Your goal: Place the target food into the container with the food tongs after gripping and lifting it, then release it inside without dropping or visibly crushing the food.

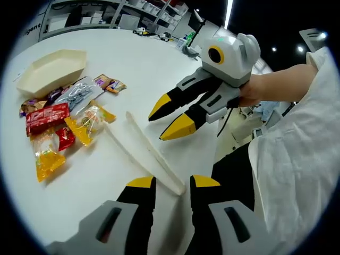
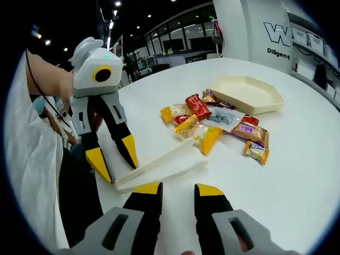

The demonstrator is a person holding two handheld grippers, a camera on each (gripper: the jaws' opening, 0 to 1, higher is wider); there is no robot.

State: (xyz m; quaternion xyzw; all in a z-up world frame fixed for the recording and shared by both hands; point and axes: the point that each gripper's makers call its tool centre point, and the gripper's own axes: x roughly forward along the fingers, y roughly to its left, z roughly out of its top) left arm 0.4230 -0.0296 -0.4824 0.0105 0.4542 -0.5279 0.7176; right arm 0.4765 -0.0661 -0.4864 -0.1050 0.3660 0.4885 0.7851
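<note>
Food tongs on table, wall lettering "Diligent"

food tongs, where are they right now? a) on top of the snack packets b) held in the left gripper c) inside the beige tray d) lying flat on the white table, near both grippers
d: the cream food tongs lie flat on the white table, untouched, clear of the snack packets and the empty beige tray.

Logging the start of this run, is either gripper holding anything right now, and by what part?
Nothing is held. Both the left gripper and right gripper are open above the tongs, which lie on the table.
</note>
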